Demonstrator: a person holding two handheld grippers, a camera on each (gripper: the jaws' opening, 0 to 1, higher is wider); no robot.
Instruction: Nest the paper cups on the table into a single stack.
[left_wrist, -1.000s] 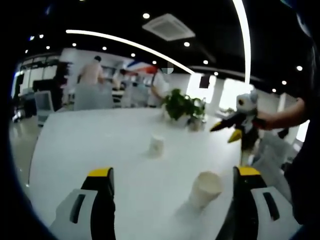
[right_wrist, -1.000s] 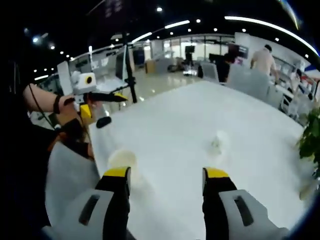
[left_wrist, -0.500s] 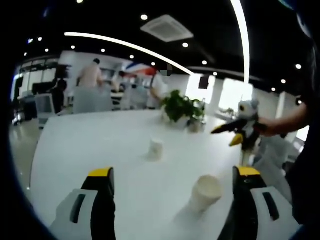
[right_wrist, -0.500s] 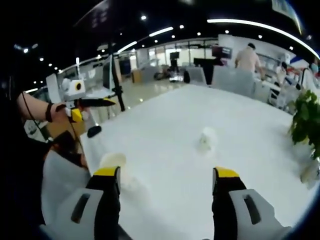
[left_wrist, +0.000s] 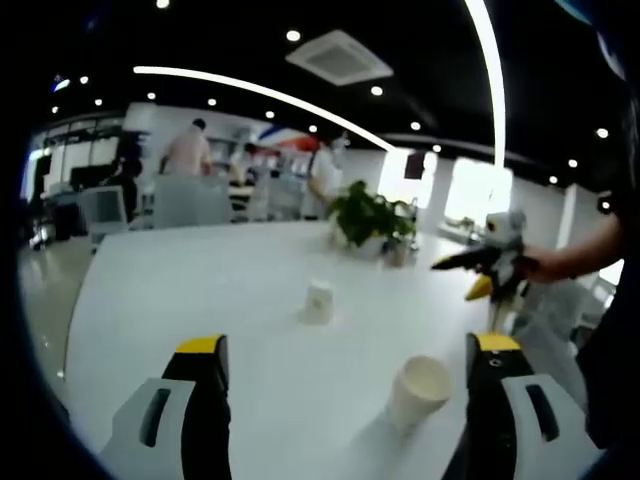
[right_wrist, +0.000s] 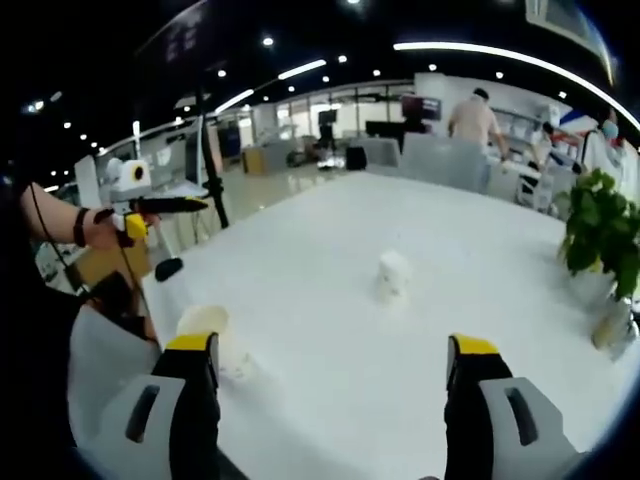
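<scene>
We see both tools, left (left_wrist: 345, 350) and right (right_wrist: 330, 345), spread wide and holding nothing above the white table (left_wrist: 200, 290). A near cup (left_wrist: 419, 390) stands upright; the far cup (left_wrist: 319, 301) is too blurred to tell which way up.

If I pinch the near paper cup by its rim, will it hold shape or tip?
The near cup is thin paper standing open end up, so it probably dents under a hard pinch. It looks empty and light, so a sideways nudge on the smooth table likely tips it.
</scene>
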